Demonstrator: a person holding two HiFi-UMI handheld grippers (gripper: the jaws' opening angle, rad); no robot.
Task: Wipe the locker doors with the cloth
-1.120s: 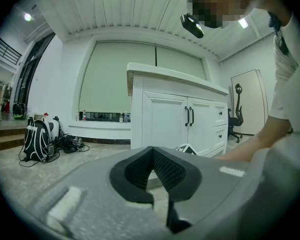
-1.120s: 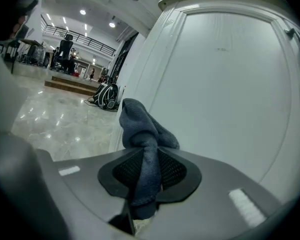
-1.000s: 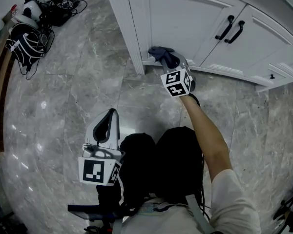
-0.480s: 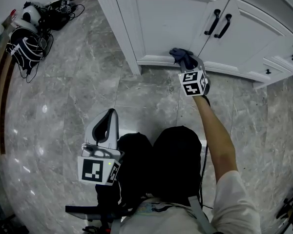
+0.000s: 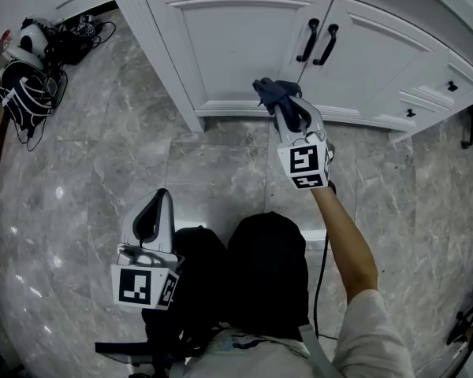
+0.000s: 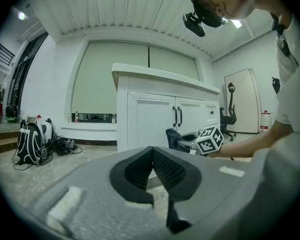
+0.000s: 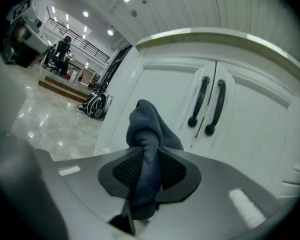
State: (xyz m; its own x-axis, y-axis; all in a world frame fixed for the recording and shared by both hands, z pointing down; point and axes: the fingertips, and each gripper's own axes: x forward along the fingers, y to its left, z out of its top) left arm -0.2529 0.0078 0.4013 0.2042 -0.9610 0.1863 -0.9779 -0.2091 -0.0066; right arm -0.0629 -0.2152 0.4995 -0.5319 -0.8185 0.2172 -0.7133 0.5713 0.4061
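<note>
My right gripper is shut on a dark blue-grey cloth, and the cloth bulges out past the fingertips. The cloth sits at the lower rail of the left white locker door, just below the two black handles. Whether it presses on the door I cannot tell. In the right gripper view the cloth is pinched between the pads of that gripper, with the handles up to the right. My left gripper hangs low by the person's legs, shut with nothing in it.
The right door and small drawers continue to the right. Backpacks and cables lie on the grey marble floor at far left. An office chair stands beyond the lockers. The person's dark legs are below.
The right gripper has carried the cloth rightward along the bottom of the left door, from its lower left corner to below the handles, and upward. The left gripper has stayed put.
</note>
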